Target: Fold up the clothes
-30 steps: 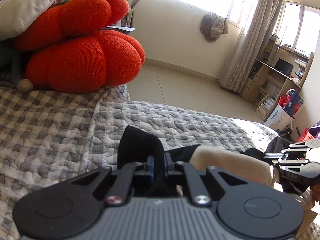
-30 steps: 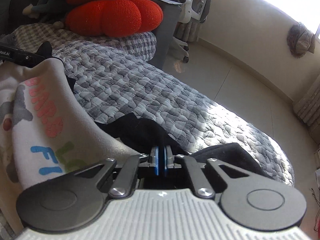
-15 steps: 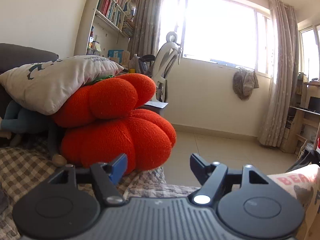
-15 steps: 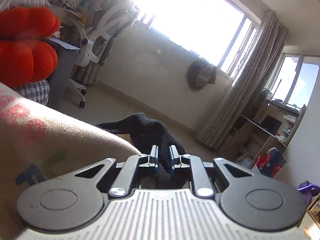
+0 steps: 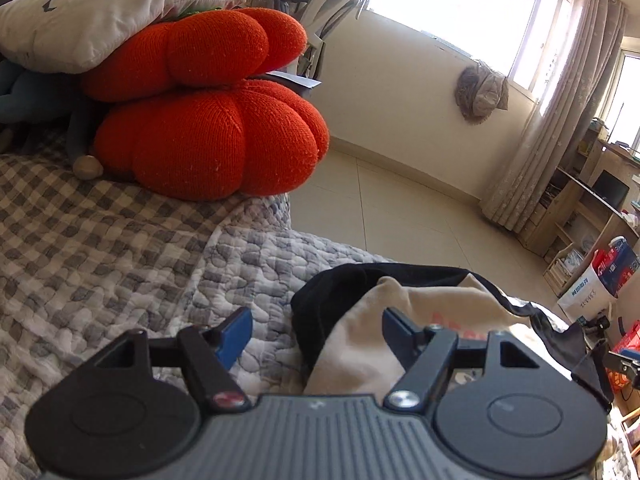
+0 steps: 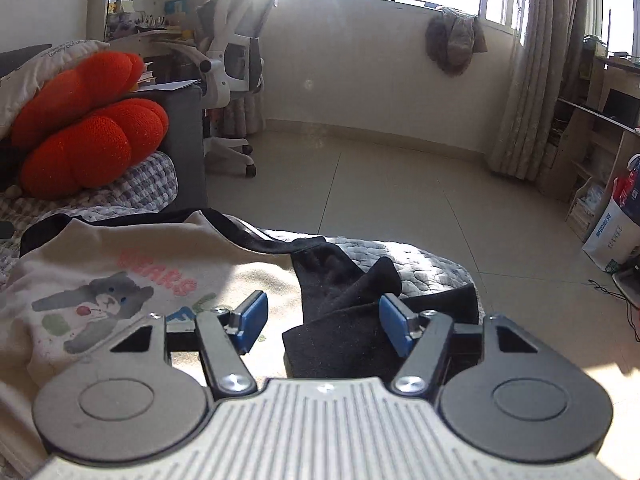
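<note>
Cream bear-print sweatshirt point(image 6: 120, 280) lies released on the quilted bed point(image 5: 140, 260), both the left hand-held gripper point(image 5: 316, 330) and right hand-held gripper point(image 6: 320, 316) gaping empty, the right just opened; next regrip the black sleeve point(image 6: 348, 312) squarely

A lived-in room of a home, sunlit

A grey-and-white quilted bed cover point(image 5: 120, 264) carries plump orange knitted cushions point(image 5: 208, 144) and a printed cream pillow point(image 5: 100, 12); beyond lie pale floor tiles point(image 6: 380, 184), a white swivel desk chair point(image 6: 232, 64), beige curtains point(image 5: 560, 120), crowded bookshelves point(image 6: 136, 12) and a wooden desk point(image 6: 608, 120) (cluttered, domestic throughout).
</note>
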`<state>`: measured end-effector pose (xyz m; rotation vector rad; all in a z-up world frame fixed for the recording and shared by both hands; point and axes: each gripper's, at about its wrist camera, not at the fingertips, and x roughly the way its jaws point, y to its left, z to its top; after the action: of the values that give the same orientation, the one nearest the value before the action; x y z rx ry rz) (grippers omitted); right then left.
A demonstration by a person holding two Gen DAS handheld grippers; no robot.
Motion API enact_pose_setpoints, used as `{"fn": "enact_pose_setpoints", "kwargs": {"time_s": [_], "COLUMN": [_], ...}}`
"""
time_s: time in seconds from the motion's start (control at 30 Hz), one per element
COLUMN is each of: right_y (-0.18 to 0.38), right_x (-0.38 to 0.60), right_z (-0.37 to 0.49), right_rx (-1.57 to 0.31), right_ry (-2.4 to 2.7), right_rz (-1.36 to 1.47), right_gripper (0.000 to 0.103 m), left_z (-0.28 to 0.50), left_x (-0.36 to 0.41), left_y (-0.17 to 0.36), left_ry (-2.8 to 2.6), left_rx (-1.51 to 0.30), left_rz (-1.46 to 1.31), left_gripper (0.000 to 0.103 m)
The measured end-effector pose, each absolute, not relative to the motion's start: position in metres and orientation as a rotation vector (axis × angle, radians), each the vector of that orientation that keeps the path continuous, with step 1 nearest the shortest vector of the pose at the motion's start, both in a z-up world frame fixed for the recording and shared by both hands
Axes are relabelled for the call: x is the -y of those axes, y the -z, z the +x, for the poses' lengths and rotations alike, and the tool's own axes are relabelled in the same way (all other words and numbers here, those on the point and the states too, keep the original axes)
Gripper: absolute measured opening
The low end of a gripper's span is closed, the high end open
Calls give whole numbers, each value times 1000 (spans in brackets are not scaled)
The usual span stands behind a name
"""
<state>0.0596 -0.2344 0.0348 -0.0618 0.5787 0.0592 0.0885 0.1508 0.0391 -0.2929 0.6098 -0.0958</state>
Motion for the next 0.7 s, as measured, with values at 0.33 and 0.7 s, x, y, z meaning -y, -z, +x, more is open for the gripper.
{"fn": "enact_pose_setpoints", "kwargs": {"time_s": [0.33, 0.7], "right_y": [-54, -47], "right_x": [225, 242], "right_z": [13, -56], "right_rx": [-601, -667], "right_ry": [-142, -112], "right_rz": [24, 306], "right_gripper": [86, 103], "left_z": [43, -9], "left_x": [-127, -125], "left_y": [-31, -23], "left_ry": [133, 174], "left_rx": [-661, -705], "left_rz": [-191, -145], "left_gripper": [88, 84]}}
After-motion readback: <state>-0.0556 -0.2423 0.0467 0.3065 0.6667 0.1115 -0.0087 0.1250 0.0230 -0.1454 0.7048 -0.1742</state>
